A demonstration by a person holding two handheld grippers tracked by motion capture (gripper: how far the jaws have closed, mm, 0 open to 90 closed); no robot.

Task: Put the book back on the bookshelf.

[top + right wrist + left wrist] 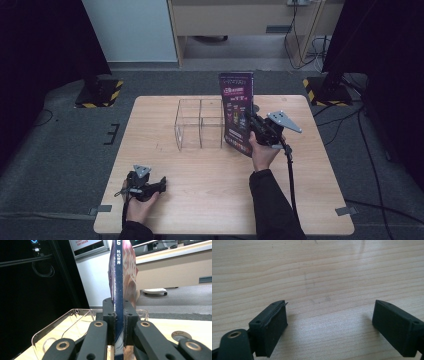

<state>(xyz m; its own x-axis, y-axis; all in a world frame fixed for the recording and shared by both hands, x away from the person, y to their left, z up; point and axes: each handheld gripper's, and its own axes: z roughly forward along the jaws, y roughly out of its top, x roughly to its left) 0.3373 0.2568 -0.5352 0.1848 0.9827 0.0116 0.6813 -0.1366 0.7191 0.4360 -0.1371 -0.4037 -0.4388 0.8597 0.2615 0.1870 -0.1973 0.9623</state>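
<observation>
The left gripper [159,186] rests wide-jawed on the bench [200,195], while the right gripper [248,120] clamps a book [237,112] upright by its spine just beside the clear divided box [199,124], which a careless swing might shove.

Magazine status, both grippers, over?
Right gripper shut on magazine, held upright beside clear box. Left gripper open, resting on table. Nothing in the way.
</observation>
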